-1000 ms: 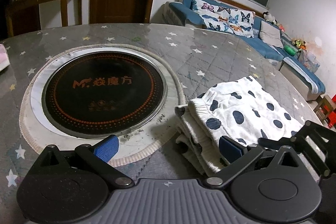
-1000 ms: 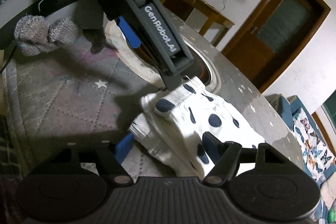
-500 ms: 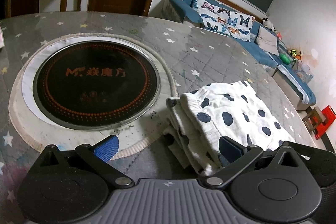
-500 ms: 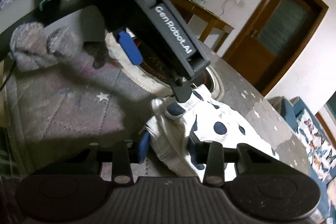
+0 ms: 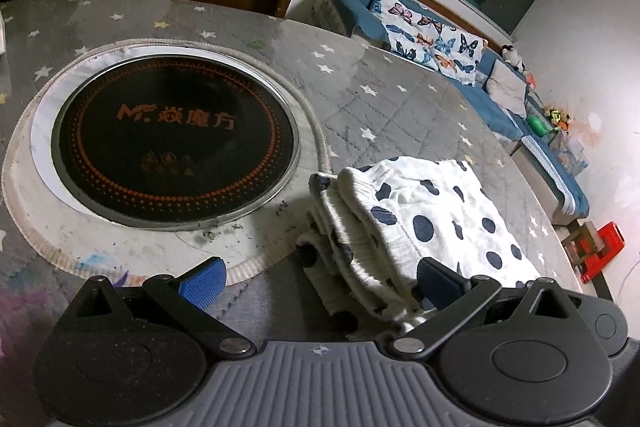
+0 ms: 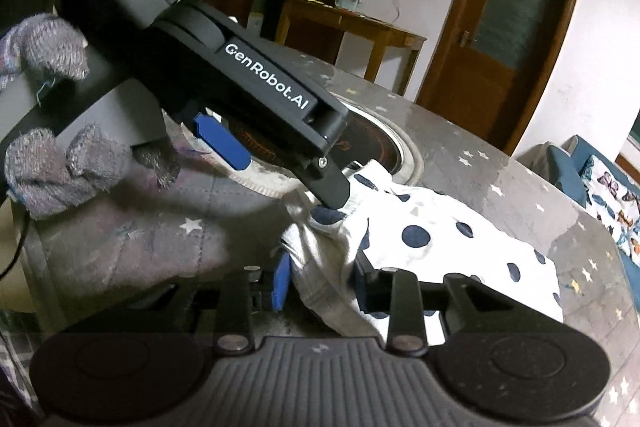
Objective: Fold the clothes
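Observation:
A folded white garment with dark blue dots (image 5: 432, 219) lies on the grey star-patterned table cover (image 5: 360, 99), to the right of the round cooktop. My left gripper (image 5: 320, 277) is open wide over the garment's near folded edge, and its right finger rests on the cloth. In the right wrist view that left gripper (image 6: 280, 167) comes in from the upper left, one fingertip (image 6: 332, 191) pressing on the garment's (image 6: 440, 239) corner. My right gripper (image 6: 322, 287) has its jaws closing, with the bunched layered edge of the garment squeezed between the pads.
A black round induction cooktop (image 5: 172, 139) with a white rim sits in the table left of the garment. A hand in a grey knitted glove (image 6: 48, 167) holds the left gripper. Beyond the table stand a blue sofa (image 5: 500, 99), a wooden side table (image 6: 352, 27) and a door (image 6: 500, 19).
The right gripper's jaws narrowed from wide apart to tight around the garment's folded edge. Both views rolled somewhat. The left gripper stayed open in place, its finger on the cloth.

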A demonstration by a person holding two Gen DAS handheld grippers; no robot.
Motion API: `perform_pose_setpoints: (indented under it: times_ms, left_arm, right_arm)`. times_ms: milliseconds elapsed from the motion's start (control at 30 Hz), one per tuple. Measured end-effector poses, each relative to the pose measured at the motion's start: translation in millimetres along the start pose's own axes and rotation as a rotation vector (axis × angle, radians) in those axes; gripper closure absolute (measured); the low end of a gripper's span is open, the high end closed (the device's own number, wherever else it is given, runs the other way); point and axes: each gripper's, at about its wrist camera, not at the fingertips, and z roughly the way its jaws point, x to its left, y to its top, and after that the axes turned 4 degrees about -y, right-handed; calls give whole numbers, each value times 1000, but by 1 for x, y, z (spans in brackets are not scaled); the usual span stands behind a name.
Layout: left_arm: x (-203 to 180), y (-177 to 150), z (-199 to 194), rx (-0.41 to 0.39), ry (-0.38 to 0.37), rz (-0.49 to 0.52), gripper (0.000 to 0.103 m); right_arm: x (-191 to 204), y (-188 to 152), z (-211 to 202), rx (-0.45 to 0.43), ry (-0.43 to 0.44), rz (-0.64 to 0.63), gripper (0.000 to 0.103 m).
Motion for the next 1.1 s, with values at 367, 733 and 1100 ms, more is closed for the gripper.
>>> perform_pose_setpoints:
  times_ms: [367,733,1100]
  left_arm:
    - [-2,0,3,1,-10,-21,0]
    - [1,-4,4,18,-27,-48,0]
    - [4,-6,5,29,-43,-67,1]
  right_arm:
    - [2,0,-3,-19,17,85,72]
    - [11,6,-25,-75,85,116,77]
    - [6,4,-38,-115,154,115,80]
